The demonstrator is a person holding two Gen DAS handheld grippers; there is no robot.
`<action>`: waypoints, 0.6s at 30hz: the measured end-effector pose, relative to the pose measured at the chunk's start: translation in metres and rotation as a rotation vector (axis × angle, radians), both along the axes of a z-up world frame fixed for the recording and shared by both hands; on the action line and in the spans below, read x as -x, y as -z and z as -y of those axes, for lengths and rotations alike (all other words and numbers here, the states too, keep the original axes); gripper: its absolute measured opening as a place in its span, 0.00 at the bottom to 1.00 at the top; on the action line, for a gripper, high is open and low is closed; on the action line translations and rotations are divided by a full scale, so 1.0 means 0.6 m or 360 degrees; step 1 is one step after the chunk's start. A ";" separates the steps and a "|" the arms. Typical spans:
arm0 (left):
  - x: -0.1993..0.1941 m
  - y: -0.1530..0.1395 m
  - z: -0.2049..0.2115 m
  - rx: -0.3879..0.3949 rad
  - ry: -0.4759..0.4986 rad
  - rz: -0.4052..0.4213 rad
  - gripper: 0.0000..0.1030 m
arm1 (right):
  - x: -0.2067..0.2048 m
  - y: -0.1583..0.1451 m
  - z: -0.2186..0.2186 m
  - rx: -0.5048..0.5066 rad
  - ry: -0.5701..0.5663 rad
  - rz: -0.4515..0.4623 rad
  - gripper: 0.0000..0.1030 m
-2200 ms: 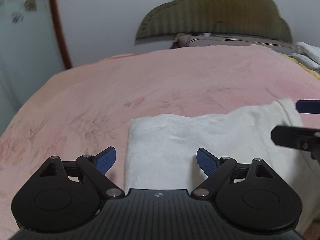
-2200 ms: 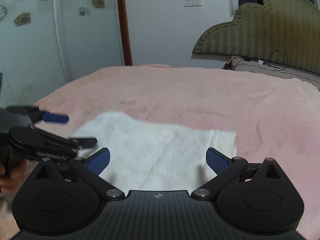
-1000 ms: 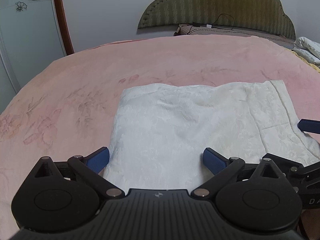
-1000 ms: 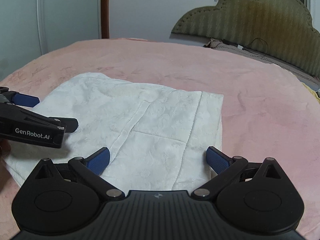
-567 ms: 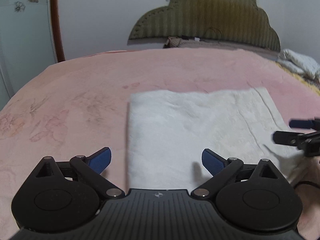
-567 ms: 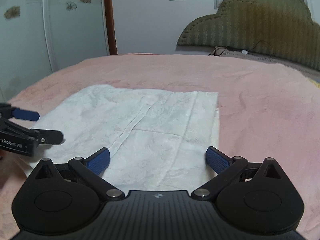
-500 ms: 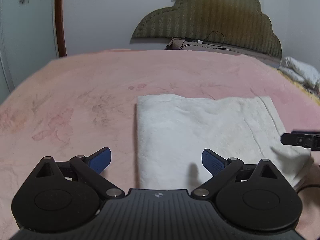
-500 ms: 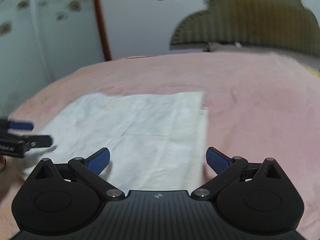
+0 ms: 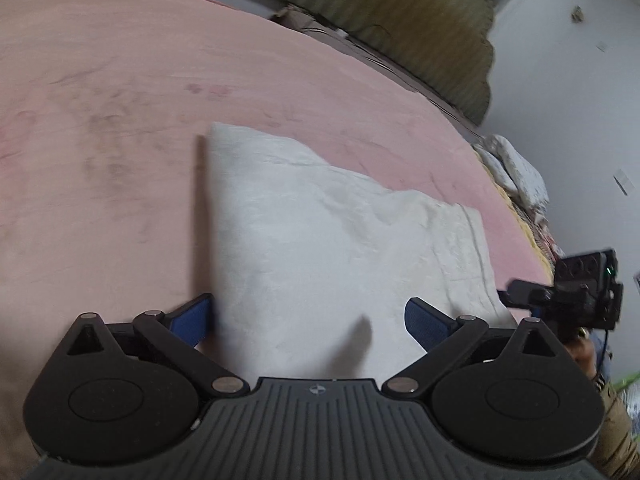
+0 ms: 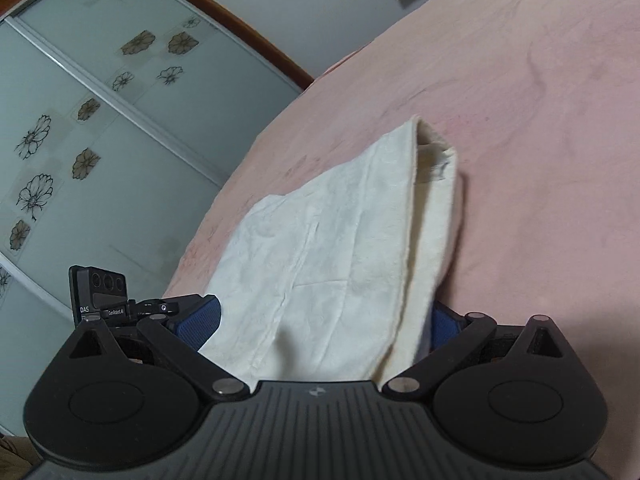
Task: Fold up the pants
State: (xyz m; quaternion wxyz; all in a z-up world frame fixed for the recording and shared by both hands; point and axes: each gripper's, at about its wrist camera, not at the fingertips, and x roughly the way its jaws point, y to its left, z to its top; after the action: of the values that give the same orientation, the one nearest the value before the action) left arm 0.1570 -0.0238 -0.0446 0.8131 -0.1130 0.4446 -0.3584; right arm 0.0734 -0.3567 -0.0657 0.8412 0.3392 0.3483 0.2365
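The white pants (image 9: 332, 240) lie folded into a rectangle on the pink bedspread (image 9: 120, 120). My left gripper (image 9: 308, 320) is open, its fingers astride the near left corner of the pants. My right gripper (image 10: 324, 320) is open over the near right edge of the pants (image 10: 340, 248), with the cloth between its blue pads; the right pad is partly hidden under the cloth. The right gripper shows at the right edge of the left wrist view (image 9: 576, 296). The left gripper shows at the left in the right wrist view (image 10: 132, 304).
A green padded headboard (image 9: 400, 16) stands at the far end of the bed. Bundled bedding (image 9: 512, 168) lies at the bed's far right. A sliding wardrobe door with flower prints (image 10: 80, 140) stands on the left.
Both grippers have tilted and dropped toward the near edge of the pants. The right gripper now has the cloth edge between its pads. The pants lie where they were.
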 end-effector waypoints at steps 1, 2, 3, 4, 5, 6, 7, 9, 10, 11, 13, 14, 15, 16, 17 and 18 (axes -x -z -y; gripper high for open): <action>0.003 0.001 0.012 -0.0022 -0.0001 0.0015 0.94 | -0.007 -0.001 -0.005 0.0004 -0.0006 0.0002 1.00; 0.008 0.000 0.022 -0.0068 -0.0018 0.0046 0.86 | -0.013 -0.001 -0.008 0.0012 -0.0006 0.0004 1.00; 0.018 -0.001 0.031 -0.0131 -0.0035 0.0097 0.79 | -0.017 -0.003 -0.012 0.0022 -0.0009 0.0006 1.00; 0.025 -0.003 0.036 -0.0189 -0.0061 0.0142 0.62 | -0.019 -0.004 -0.016 0.0044 -0.0010 0.0010 1.00; 0.032 -0.004 0.036 -0.0234 -0.0087 0.0179 0.53 | -0.017 -0.006 -0.020 0.0083 0.0002 0.0016 0.99; 0.035 -0.005 0.033 -0.0223 -0.0094 0.0187 0.49 | -0.011 -0.008 -0.026 0.0157 0.0031 0.0012 0.86; 0.039 -0.009 0.029 -0.0199 -0.0122 0.0198 0.40 | -0.005 -0.011 -0.033 0.0261 0.0069 0.0008 0.57; 0.044 -0.014 0.024 -0.0182 -0.0160 0.0221 0.29 | 0.009 -0.009 -0.036 0.0328 0.0135 0.0000 0.35; 0.048 -0.016 0.025 -0.0183 -0.0168 0.0239 0.25 | 0.015 -0.007 -0.032 0.0285 0.0147 0.0005 0.30; 0.053 -0.021 0.028 -0.0195 -0.0175 0.0272 0.21 | 0.019 -0.007 -0.033 0.0275 0.0160 0.0013 0.29; 0.072 -0.027 0.032 -0.0227 -0.0192 0.0371 0.15 | 0.024 -0.016 -0.041 0.0318 0.0169 0.0053 0.21; 0.082 -0.031 0.036 -0.0247 -0.0191 0.0425 0.13 | 0.028 -0.027 -0.049 0.0360 0.0169 0.0088 0.20; 0.091 -0.036 0.039 -0.0261 -0.0189 0.0479 0.12 | 0.031 -0.040 -0.059 0.0404 0.0161 0.0130 0.19; 0.100 -0.043 0.042 -0.0272 -0.0186 0.0535 0.11 | 0.035 -0.056 -0.069 0.0448 0.0147 0.0182 0.19; 0.107 -0.051 0.042 -0.0278 -0.0185 0.0586 0.10 | 0.039 -0.070 -0.076 0.0490 0.0132 0.0230 0.19; 0.111 -0.058 0.042 -0.0281 -0.0186 0.0623 0.10 | 0.039 -0.085 -0.085 0.0535 0.0114 0.0272 0.19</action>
State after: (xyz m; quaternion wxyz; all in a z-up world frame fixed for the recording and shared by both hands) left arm 0.0902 -0.0491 -0.0099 0.9100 0.0048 0.3006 -0.2855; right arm 0.0501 -0.3055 -0.0149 0.9205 0.1848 0.2978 0.1728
